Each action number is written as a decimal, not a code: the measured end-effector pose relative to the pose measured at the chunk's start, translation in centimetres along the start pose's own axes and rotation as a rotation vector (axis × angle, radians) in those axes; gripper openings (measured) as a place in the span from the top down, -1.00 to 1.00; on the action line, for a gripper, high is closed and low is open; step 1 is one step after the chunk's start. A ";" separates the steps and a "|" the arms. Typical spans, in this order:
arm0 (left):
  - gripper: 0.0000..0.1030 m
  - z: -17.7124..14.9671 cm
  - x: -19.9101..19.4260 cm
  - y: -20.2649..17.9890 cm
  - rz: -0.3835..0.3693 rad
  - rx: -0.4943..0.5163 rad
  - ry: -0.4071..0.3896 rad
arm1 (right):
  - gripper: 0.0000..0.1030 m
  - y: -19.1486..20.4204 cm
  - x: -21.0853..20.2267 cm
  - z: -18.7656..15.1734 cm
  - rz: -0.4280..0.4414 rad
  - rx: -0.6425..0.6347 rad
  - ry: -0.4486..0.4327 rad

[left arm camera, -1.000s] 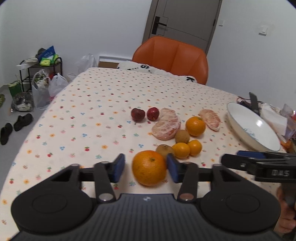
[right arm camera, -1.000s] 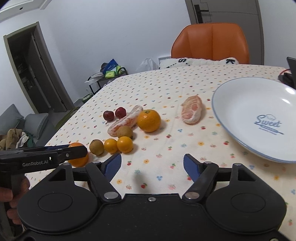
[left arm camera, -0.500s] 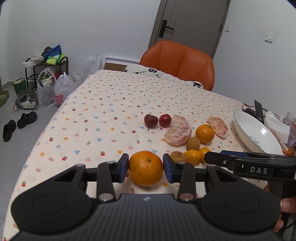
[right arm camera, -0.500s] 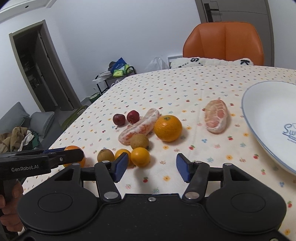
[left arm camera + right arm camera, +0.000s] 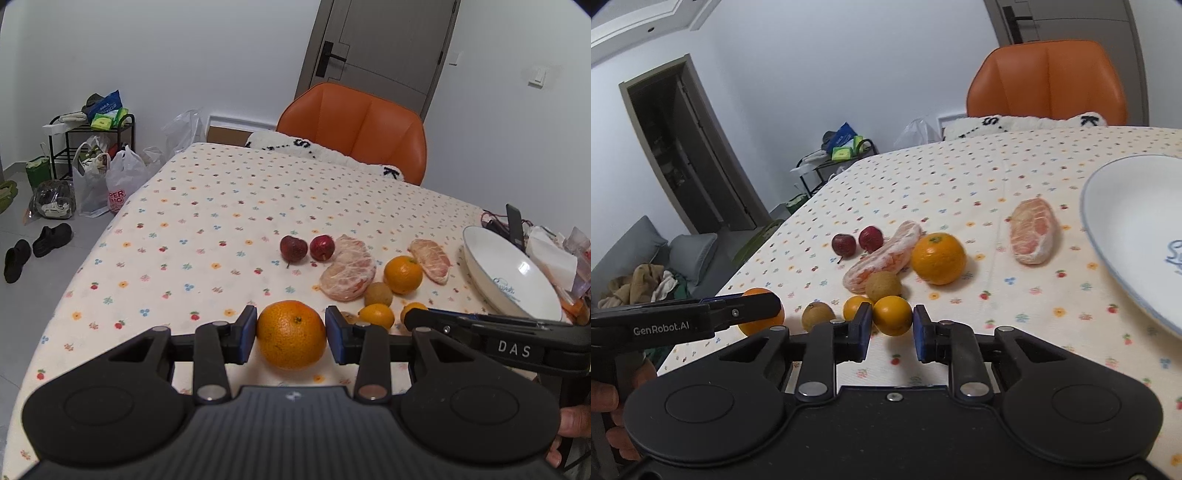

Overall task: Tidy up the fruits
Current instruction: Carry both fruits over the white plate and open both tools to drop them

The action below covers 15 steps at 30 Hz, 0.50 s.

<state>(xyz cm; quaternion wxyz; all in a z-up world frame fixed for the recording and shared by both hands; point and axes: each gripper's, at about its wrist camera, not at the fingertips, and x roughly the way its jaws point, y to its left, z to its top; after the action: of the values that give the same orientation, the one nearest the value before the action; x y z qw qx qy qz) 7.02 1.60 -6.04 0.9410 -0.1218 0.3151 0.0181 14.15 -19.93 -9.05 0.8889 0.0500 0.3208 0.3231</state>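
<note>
While a second ago both sets of fingers stood spread, each gripper has since narrowed around a fruit. The left gripper (image 5: 291,334) now has its blue pads pressed on either flank of the big orange (image 5: 291,339), which sits at 6 o'clock of the fruit cluster, on or just above the cloth; which, the views do not settle. The right gripper (image 5: 891,328) has swung off the plate side and closed in on a small orange (image 5: 892,315) at the cluster's near edge; its pads bracket the fruit closely, but firm contact cannot be told. Judged from this, two pick-ups are starting at once, with both fruits probably bound for the plate.

The plate (image 5: 1123,206), white with blue lettering, lies at 3 o'clock of the cluster and holds nothing. Everything else rests on the table (image 5: 221,206): two pomelo pieces, a mid-sized orange (image 5: 938,257), brown round fruits, and two dark red fruits (image 5: 306,248) at 11 o'clock.
</note>
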 end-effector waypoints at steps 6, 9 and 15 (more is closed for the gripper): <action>0.25 0.6 -0.4 -1.7 -0.016 0.038 -0.016 | 0.57 -0.6 -2.1 0.3 -0.006 0.010 -0.059; 0.25 1.0 -0.7 -2.8 -0.023 0.060 -0.032 | 0.57 -1.1 -2.9 0.5 -0.017 0.014 -0.083; 0.25 1.3 -0.5 -4.9 -0.048 0.080 -0.044 | 0.57 -2.3 -4.9 0.7 -0.042 0.015 -0.122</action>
<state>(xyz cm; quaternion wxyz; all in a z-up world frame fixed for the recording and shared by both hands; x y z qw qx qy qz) 7.99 -2.80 -3.67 0.9521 -0.0911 0.2917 -0.0142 12.92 -24.62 -6.56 0.9130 0.0695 0.2696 0.2983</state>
